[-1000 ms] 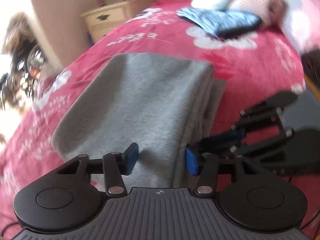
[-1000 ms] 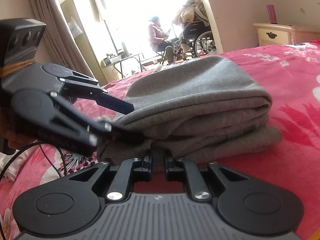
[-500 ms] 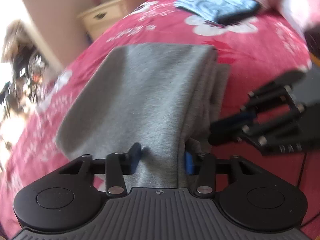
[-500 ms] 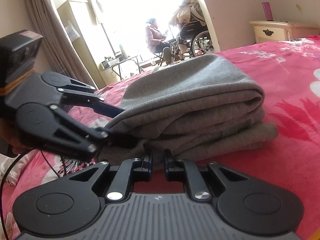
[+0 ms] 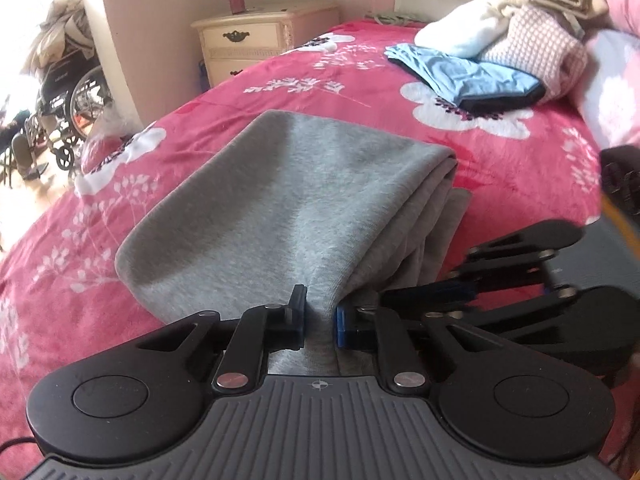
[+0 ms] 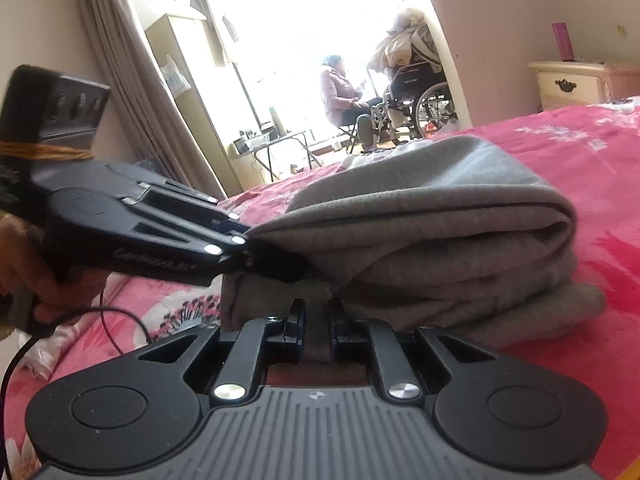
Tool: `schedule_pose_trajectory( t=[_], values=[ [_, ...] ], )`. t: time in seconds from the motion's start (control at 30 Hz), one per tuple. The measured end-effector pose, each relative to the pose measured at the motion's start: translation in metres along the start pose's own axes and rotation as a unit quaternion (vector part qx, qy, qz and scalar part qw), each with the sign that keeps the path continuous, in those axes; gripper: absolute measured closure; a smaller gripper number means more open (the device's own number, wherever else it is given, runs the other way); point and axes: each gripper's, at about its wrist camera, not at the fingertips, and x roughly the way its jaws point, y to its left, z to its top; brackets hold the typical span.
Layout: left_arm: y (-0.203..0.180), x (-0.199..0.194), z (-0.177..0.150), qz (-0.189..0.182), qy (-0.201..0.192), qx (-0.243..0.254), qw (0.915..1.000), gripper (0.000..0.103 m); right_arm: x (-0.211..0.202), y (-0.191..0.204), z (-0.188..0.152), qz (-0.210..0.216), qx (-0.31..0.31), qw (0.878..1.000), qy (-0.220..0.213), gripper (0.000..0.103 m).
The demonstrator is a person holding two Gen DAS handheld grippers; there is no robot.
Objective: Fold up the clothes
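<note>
Grey folded garment (image 5: 304,200) is pinched by left gripper (image 5: 320,320) and right gripper (image 6: 316,330) fingers.

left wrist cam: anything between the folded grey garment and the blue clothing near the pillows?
Nothing: only bare pink floral bedspread lies between the folded grey fleece garment and the light-blue folded clothing, seen in the left wrist view.

Black linkage grippers, blue-padded fingers (image 5: 344,322), silver screws, ribbed grey bases.

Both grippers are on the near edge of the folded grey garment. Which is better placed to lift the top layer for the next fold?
Left, probably. The left gripper pinches the upper layer of the grey garment, pulling it into a ridge. The right gripper grips fabric lower, near the bedspread.
</note>
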Motion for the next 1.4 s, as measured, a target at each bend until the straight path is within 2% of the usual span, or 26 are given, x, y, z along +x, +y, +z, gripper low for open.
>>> schedule_pose_trajectory(
  t=[0.2,0.43,0.6,1.1,1.27,1.4],
  values=[
    [0.001,-0.001,-0.004,-0.006,-0.001,0.001,1.0000,0.092,0.026,-0.011,-0.003,0.020,0.043,0.999,0.009,0.091],
    [0.004,-0.006,-0.003,-0.011,-0.016,-0.003,0.9998,0.092,0.026,-0.015,-0.001,0.019,0.075,0.997,0.010,0.091],
    [0.005,-0.001,-0.007,-0.015,-0.006,-0.007,0.9999,0.092,0.033,-0.018,-0.002,0.018,0.107,0.994,0.011,0.091],
    [0.006,0.000,-0.013,-0.023,-0.014,-0.010,0.9996,0.092,0.030,-0.036,0.000,0.007,0.148,0.989,0.001,0.091],
    [0.000,0.004,-0.017,-0.019,-0.009,0.014,0.9997,0.092,0.006,-0.052,-0.004,-0.062,0.155,0.985,-0.038,0.092],
    [-0.010,0.011,-0.020,-0.007,-0.001,0.051,0.9987,0.091,-0.006,-0.078,-0.006,-0.070,0.193,0.977,-0.055,0.094]
  ],
)
